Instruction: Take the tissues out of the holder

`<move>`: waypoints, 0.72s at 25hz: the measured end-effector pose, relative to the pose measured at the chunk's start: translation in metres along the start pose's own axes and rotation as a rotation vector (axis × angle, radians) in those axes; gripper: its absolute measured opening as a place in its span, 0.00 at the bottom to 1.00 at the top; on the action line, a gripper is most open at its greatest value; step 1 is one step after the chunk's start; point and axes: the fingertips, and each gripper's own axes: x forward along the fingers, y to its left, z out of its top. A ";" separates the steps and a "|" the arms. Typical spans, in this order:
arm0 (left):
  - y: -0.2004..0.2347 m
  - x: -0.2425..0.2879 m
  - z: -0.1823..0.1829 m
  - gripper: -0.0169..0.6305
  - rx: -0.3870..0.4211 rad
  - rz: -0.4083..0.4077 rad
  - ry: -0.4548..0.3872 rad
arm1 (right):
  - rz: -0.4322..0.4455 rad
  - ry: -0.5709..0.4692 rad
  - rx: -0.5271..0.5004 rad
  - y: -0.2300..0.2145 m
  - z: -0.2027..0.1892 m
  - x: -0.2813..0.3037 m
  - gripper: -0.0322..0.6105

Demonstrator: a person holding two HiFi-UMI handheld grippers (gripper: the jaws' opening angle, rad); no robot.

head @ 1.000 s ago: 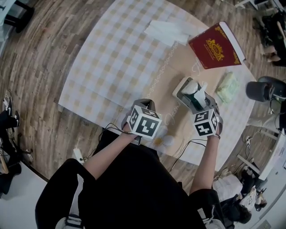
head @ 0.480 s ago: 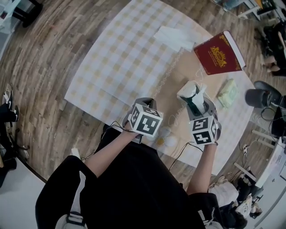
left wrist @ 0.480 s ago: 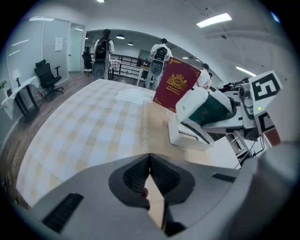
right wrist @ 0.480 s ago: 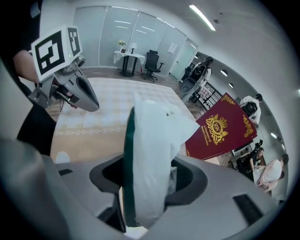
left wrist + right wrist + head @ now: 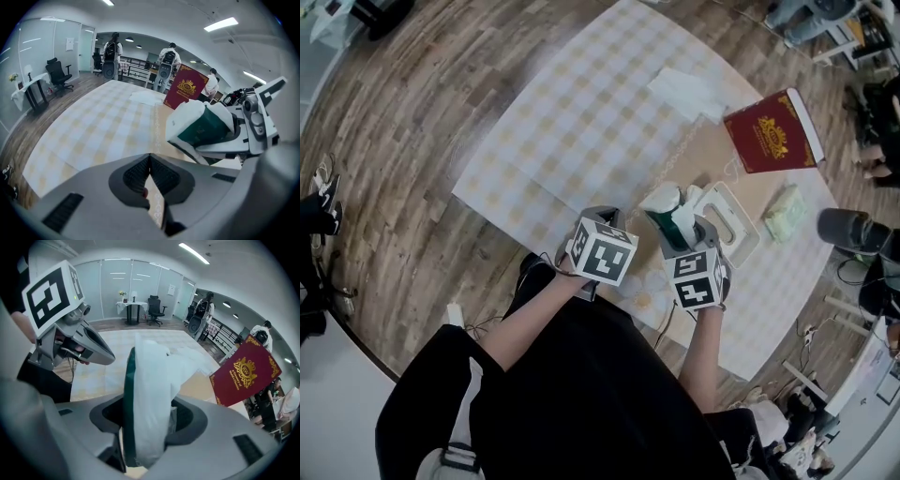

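Gripping the tissue pack (image 5: 666, 204), my right gripper (image 5: 677, 228) has its jaws clamped on a white wad with a dark green edge. The wad stands upright between the pads and fills the gap, as the right gripper view shows plainly. The pack is held up off the checked tablecloth (image 5: 572, 122), just beside the white holder (image 5: 739, 228), which lies flat on the cloth between the pack and a pale green packet (image 5: 785, 213). From the head view the holder looks empty, though I cannot be sure at this angle. My left gripper (image 5: 598, 223) hangs near the right one, over the table's near edge, its jaws pressed together with nothing between them. A red book (image 5: 772, 133) stands propped toward the far side, with a white sheet (image 5: 686, 91) lying near it.
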 end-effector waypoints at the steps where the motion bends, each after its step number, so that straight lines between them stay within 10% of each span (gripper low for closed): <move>1: 0.004 -0.003 -0.002 0.04 -0.009 0.007 -0.002 | 0.012 -0.004 0.001 0.007 0.004 0.002 0.44; 18: 0.096 -0.058 -0.041 0.04 -0.192 0.100 -0.045 | 0.151 -0.034 -0.034 0.115 0.075 0.026 0.44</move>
